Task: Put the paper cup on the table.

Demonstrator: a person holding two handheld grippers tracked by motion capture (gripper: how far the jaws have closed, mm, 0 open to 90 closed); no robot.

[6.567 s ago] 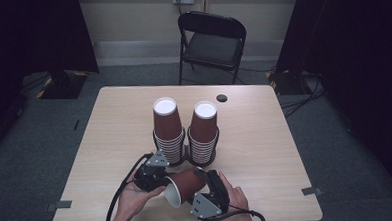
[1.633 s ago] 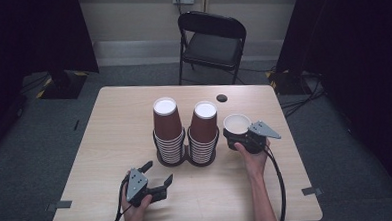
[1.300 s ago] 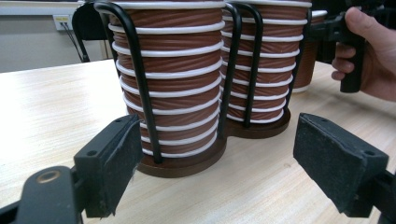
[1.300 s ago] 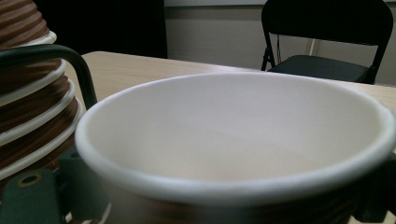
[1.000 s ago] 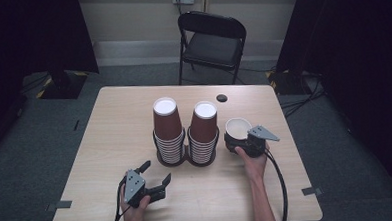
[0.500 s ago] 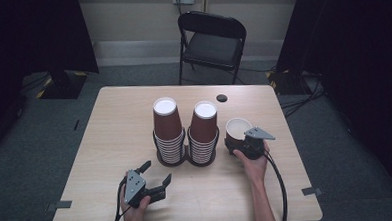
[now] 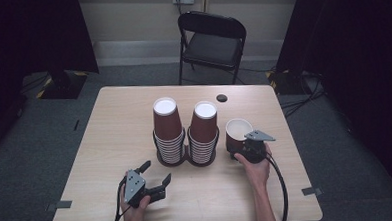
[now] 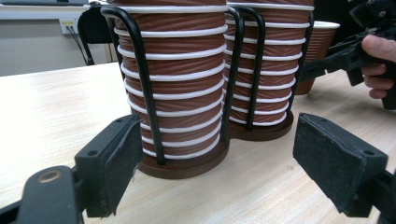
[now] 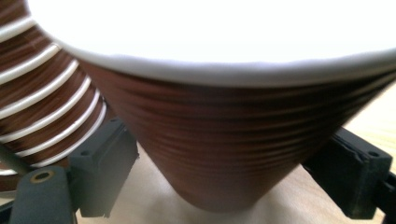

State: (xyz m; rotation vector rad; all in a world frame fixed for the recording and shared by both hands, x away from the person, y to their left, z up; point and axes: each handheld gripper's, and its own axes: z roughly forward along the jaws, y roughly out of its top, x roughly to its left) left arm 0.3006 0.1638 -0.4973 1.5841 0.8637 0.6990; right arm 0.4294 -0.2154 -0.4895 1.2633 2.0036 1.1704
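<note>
A single brown paper cup [image 7: 237,131] with a white rim stands upright on the table, just right of a black wire holder [image 7: 186,156]. The holder carries two tall stacks of like cups [image 7: 165,119] [image 7: 204,121]. My right gripper [image 7: 237,147] reaches around the cup's lower part. In the right gripper view its pads [image 9: 119,158] lie against both sides of the cup [image 9: 224,140], though the jaws have just been opening a little. My left gripper [image 7: 156,171] rests open near the front edge, nothing between its pads [image 8: 116,163], facing the holder's base [image 8: 187,163].
A black folding chair [image 7: 211,37] stands behind the table. A small dark round thing [image 7: 222,98] lies near the far edge of the table [image 7: 109,119]. Cables trail from both grippers off the front edge.
The right gripper has brought the single cup down and slightly nearer, beside the holder. Much earlier both grippers held a cup at the front. The left gripper has stayed still.
</note>
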